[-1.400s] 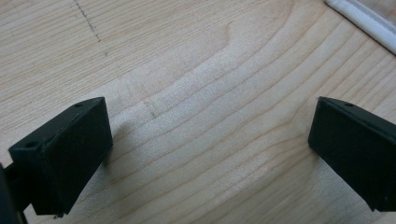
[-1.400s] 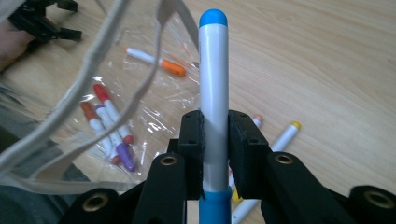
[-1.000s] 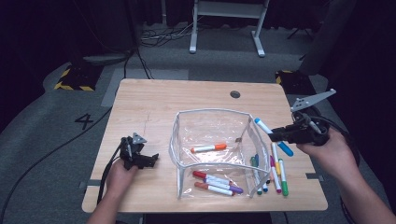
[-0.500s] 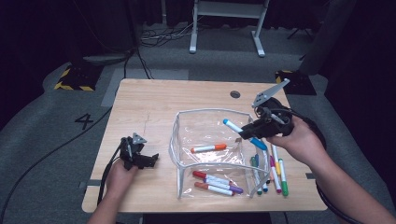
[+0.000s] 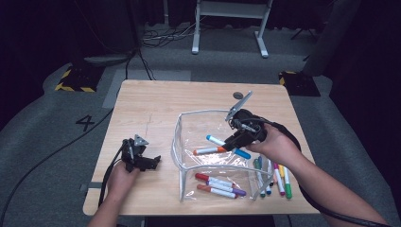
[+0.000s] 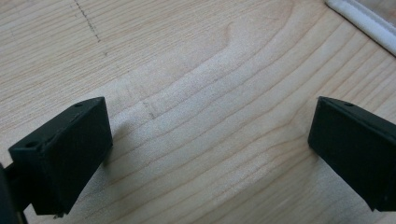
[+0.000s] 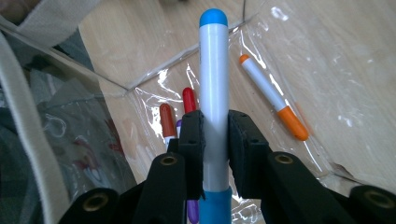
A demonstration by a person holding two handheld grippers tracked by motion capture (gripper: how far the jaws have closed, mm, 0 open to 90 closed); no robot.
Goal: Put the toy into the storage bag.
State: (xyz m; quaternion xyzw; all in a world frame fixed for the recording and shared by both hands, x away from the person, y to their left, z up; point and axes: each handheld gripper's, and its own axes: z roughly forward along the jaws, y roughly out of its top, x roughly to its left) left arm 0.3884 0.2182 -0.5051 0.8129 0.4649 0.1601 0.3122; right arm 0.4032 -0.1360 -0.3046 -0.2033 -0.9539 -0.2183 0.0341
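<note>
A clear plastic pouch (image 5: 189, 127) with a white rim stands open on the wooden table (image 5: 156, 104). My right gripper (image 5: 233, 143) is shut on a blue-capped white marker (image 5: 227, 145) and holds it over the pouch's opening. In the right gripper view the blue marker (image 7: 214, 93) sticks out from between the jaws, above an orange-capped marker (image 7: 273, 98) and red markers (image 7: 188, 100) lying inside the pouch. The orange marker (image 5: 208, 151) and several others (image 5: 220, 184) rest in the pouch. My left gripper (image 5: 153, 162) lies on the table left of the pouch, open, with bare wood between its fingers (image 6: 65, 149).
Several loose markers (image 5: 276, 177) lie on the table just right of the pouch, under my right forearm. A dark round spot (image 5: 238, 95) marks the table's far side. The pouch's white rim (image 6: 359, 25) shows at the top right of the left gripper view.
My right gripper has carried the blue marker leftward and lower, from beside the loose markers at the table's right to above the pouch. The left gripper has stayed put.
</note>
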